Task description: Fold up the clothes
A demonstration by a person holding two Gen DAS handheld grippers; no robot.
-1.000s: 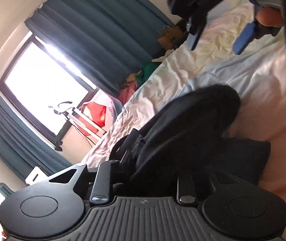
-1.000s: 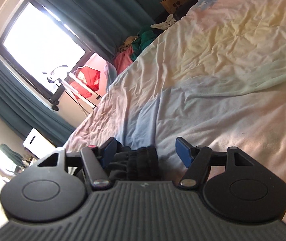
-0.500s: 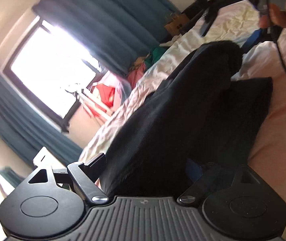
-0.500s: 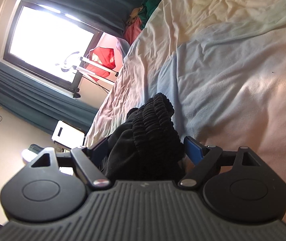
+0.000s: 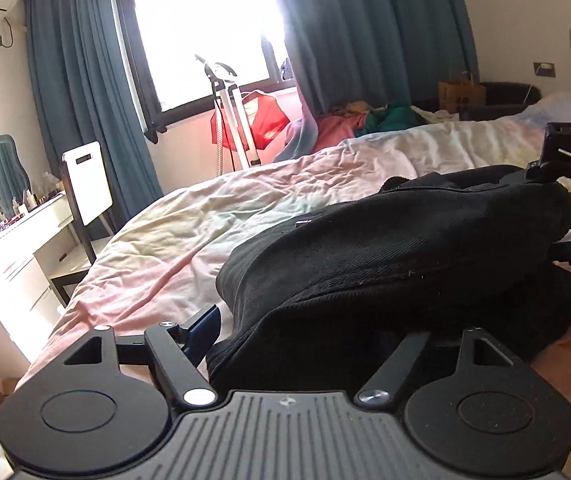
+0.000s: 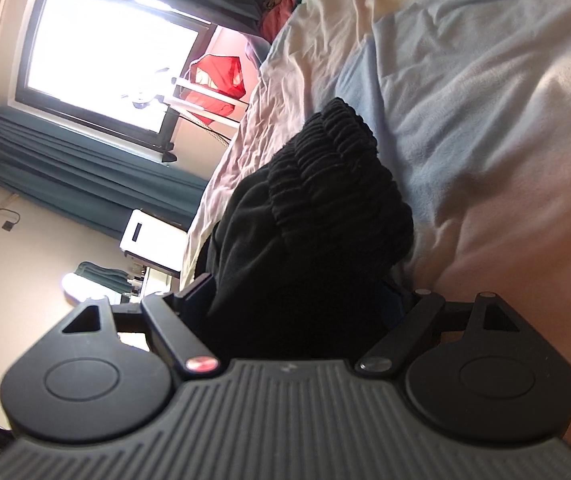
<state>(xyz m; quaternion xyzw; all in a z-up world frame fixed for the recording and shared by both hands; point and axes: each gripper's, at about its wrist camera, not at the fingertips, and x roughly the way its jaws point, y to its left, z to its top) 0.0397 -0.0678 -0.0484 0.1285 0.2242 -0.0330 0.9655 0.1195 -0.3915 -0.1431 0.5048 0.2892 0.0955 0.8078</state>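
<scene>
A black garment lies bunched on the pastel bed sheet. My left gripper sits at its near edge, jaws wide and closing slightly. The cloth lies between them and covers the right finger. The left blue pad stands just clear of the cloth. At the right edge of the left wrist view, my right gripper straddles the garment's far end. In the right wrist view the ribbed waistband of the garment fills the wide jaws of the right gripper, which do not visibly press on it.
The bed runs back to a pile of coloured clothes and a paper bag. Beside the bed on the left stand a white chair and a white dressing table. A rack with a red bag stands under the window.
The left gripper rolled upright, moved along the garment and let go of it, its jaws spreading wide. The right jaws opened wider and sank, with the waistband lying between them.
</scene>
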